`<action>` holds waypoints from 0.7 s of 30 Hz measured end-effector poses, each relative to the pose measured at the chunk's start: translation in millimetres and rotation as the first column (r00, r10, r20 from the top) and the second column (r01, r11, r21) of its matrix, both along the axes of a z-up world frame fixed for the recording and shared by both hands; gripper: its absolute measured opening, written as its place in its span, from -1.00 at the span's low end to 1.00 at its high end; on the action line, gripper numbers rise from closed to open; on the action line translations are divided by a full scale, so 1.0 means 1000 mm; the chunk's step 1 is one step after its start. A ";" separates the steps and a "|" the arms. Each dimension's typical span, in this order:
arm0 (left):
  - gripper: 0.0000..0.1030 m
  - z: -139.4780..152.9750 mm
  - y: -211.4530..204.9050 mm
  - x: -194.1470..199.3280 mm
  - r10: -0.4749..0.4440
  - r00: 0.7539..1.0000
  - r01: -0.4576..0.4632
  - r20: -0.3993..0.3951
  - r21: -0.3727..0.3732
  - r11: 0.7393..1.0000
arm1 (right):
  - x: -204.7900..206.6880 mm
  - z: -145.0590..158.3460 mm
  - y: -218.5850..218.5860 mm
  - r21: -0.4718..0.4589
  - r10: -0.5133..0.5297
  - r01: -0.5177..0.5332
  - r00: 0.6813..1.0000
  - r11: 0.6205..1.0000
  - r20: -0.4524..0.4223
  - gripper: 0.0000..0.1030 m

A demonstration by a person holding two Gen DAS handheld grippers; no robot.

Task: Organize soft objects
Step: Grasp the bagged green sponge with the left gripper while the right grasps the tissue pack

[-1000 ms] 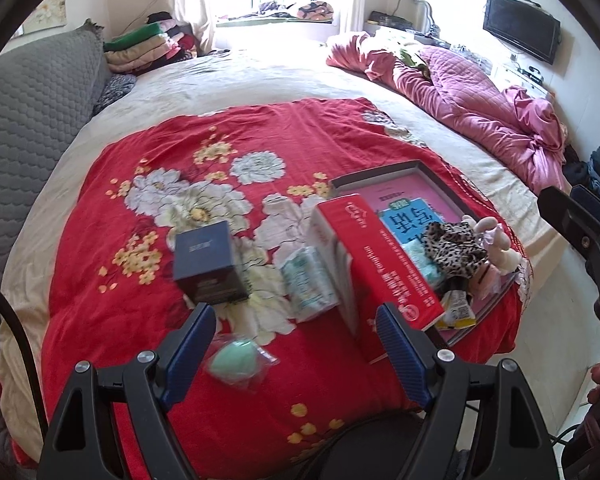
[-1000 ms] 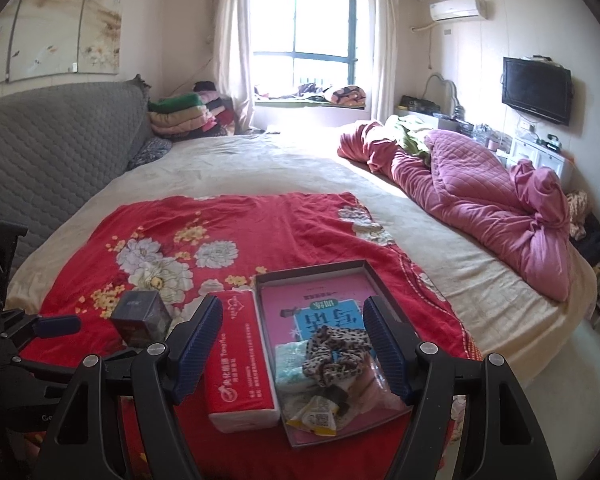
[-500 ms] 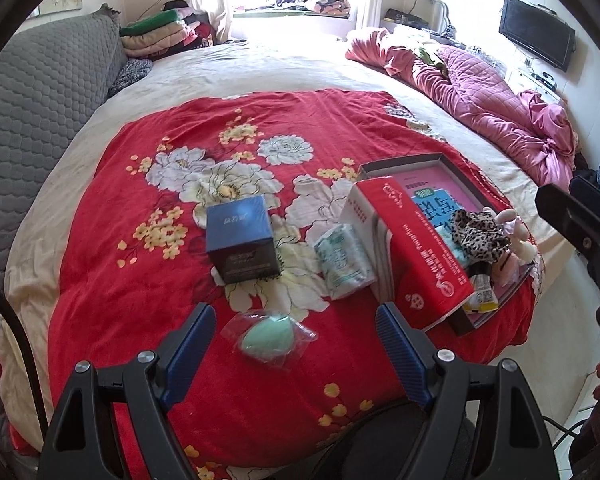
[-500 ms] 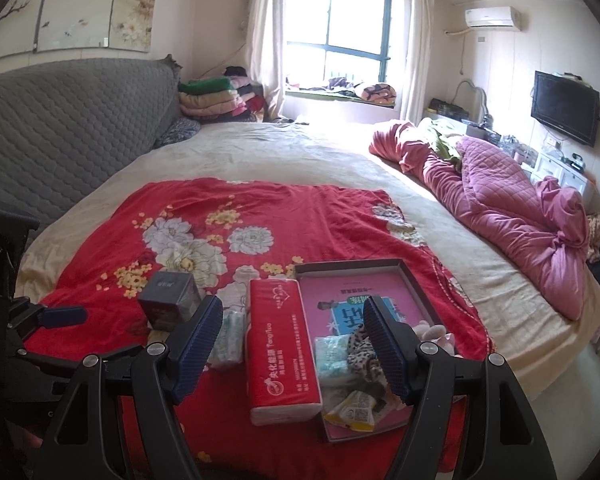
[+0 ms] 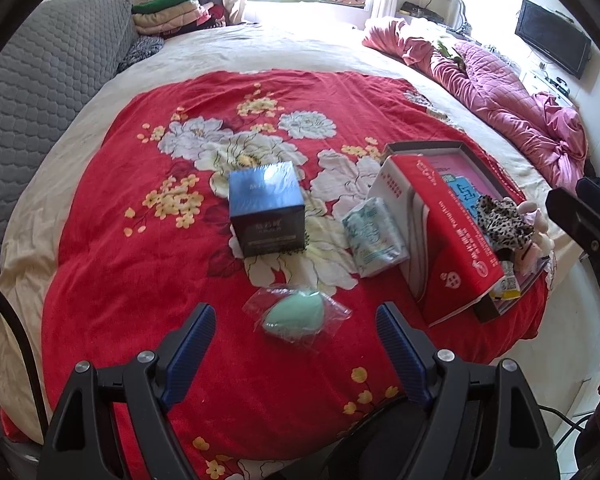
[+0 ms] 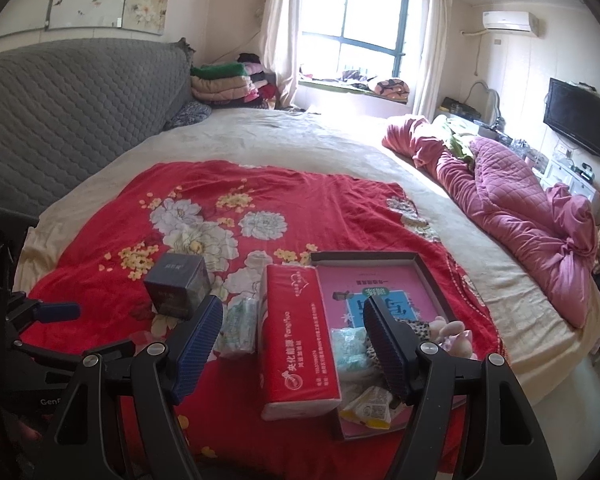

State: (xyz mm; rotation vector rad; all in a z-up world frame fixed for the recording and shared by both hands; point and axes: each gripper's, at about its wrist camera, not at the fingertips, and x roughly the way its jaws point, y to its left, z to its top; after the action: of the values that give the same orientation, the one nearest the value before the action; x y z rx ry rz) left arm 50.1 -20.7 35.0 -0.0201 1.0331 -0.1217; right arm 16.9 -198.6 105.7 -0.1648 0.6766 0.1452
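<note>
I hold both tools over the bed with nothing gripped; my left tool (image 5: 294,336) stands wide open and empty, low in its frame, with the green sponge (image 5: 294,314) in its clear wrapper lying on the red floral blanket (image 5: 112,280) just beyond the fingertips; my right tool (image 6: 292,340) gapes equally wide and bare, low in its frame, framing the red tissue pack (image 6: 298,336) that leans against the left wall of the shallow tray (image 6: 432,276); I judge the step in hand to be the approach to a first pick, most likely the sponge for the left; the next move calls for lowering the left tool around the crinkly wrapper and closing gently, since the film may slip; a small pale tissue packet (image 5: 374,236) lies right of centre, beside the dark blue box (image 5: 266,210); the leopard-print cloth (image 5: 500,220) already sits in the tray; the red pack reads "TangHuo" along its side, with Chinese characters I cannot make out; the box label is too blurred.
</note>
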 end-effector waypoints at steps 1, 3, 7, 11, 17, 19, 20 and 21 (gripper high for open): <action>0.59 -0.003 0.002 0.000 0.003 1.000 -0.003 -0.007 -0.003 1.000 | 0.001 -0.004 0.003 -0.006 0.007 -0.007 1.000 1.000 -0.006 0.44; 0.59 -0.008 0.007 0.000 0.007 1.000 -0.007 -0.016 -0.007 1.000 | 0.003 -0.011 0.008 -0.021 0.019 -0.019 1.000 1.000 -0.022 0.44; 0.59 -0.022 0.017 -0.001 0.022 0.999 -0.022 -0.042 -0.007 1.000 | 0.005 -0.022 0.016 -0.037 0.037 -0.039 0.999 0.999 -0.040 0.44; 0.59 -0.037 0.025 -0.002 0.027 0.997 -0.028 -0.075 -0.015 0.999 | 0.008 -0.034 0.023 -0.056 0.054 -0.057 0.997 0.997 -0.060 0.44; 0.59 -0.059 0.026 0.004 0.001 0.992 -0.016 -0.127 -0.112 0.994 | 0.012 -0.051 0.033 -0.097 0.077 -0.086 0.993 0.992 -0.093 0.44; 0.59 -0.066 0.021 0.009 -0.008 0.993 -0.006 -0.121 -0.111 0.994 | 0.015 -0.057 0.035 -0.118 0.087 -0.099 0.991 0.988 -0.105 0.44; 0.59 -0.069 0.017 0.011 -0.025 0.992 0.013 -0.120 -0.102 0.995 | 0.016 -0.059 0.035 -0.125 0.090 -0.103 0.990 0.987 -0.110 0.44; 0.59 -0.072 0.014 0.014 -0.038 0.992 0.027 -0.118 -0.096 0.995 | 0.017 -0.061 0.036 -0.135 0.090 -0.105 0.989 0.985 -0.114 0.44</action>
State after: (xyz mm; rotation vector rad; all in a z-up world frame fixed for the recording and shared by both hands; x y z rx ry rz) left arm 64.3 -7.0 -37.3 -0.0977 1.1474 -0.2011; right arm 34.1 -163.1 44.4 -0.3282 0.7868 0.2018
